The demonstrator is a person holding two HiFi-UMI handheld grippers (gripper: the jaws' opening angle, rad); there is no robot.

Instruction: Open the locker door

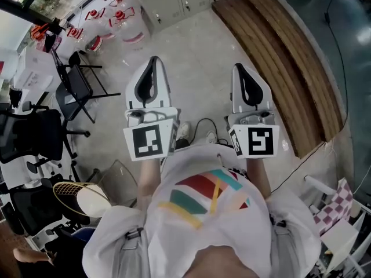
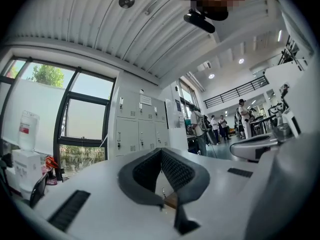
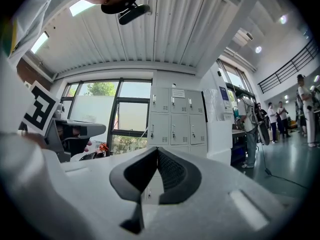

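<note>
Right gripper view shows lockers [image 3: 177, 120], label [image 3: 179, 93] unreadable; left gripper [image 2: 161, 151] and right gripper [image 3: 157, 150] fingers pressed together.

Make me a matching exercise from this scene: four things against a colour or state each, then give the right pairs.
Things:
1. lockers
2. left gripper
3. wooden platform
4. water jugs

Colour or state:
A. red caps
B. jaws together, nothing held
C. doors shut
D. brown, curved

Pairs: 1-C, 2-B, 3-D, 4-A
</note>
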